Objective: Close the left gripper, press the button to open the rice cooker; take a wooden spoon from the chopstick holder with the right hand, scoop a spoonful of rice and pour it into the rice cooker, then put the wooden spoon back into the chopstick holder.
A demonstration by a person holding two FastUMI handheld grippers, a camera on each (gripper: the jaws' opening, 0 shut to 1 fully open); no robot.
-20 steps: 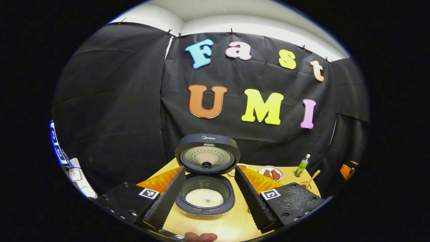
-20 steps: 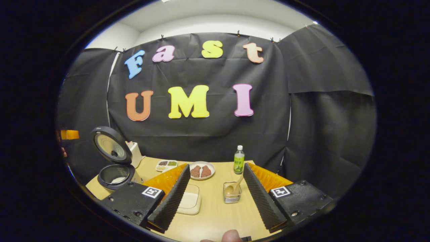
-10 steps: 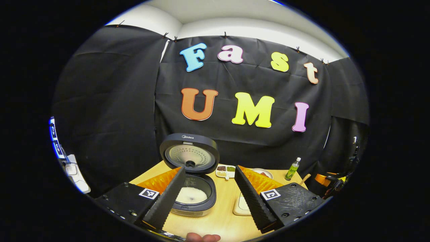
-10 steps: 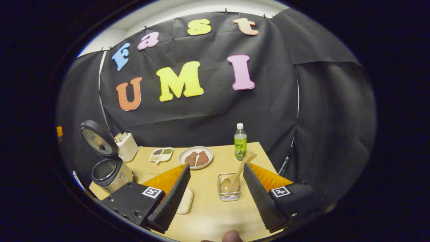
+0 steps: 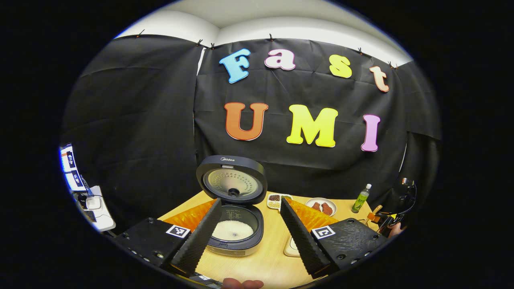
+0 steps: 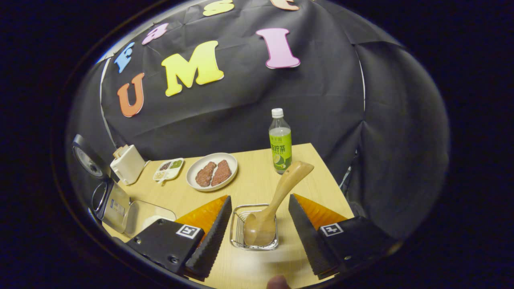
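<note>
My right gripper (image 6: 259, 237) hangs wide open over the small wire-mesh chopstick holder (image 6: 237, 228), fingers either side, not touching the light wooden spoon (image 6: 271, 208) leaning in it. My left gripper (image 5: 245, 237) is spread open too, in front of the dark round rice cooker (image 5: 235, 241), lid up, white rice (image 5: 232, 230) inside, on the pale wooden table (image 6: 249, 176).

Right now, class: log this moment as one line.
rice cooker: lid up | wooden spoon: in chopstick holder | right gripper: open, straddling holder | left gripper: open
</note>
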